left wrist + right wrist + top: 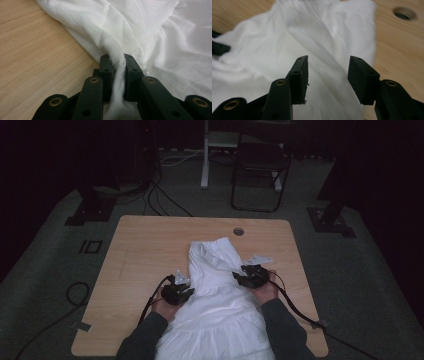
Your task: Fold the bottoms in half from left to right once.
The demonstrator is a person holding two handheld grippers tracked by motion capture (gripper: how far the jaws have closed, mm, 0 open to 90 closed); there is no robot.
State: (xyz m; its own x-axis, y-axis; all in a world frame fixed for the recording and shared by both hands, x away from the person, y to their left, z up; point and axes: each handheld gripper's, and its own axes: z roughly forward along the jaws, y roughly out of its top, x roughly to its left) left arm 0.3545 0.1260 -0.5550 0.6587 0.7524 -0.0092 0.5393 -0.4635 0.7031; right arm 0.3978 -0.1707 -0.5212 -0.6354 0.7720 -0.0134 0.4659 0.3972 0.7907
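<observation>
A white garment (217,305) is lying on the wooden table (145,250), running from the centre toward six o'clock. At its eight o'clock edge the left gripper (117,63) is pinching a fold of the cloth, its fingers (106,70) closed tight on it. At three o'clock the right gripper (328,72) is hovering over the fabric, its fingers (362,77) standing apart, gripping nothing.
</observation>
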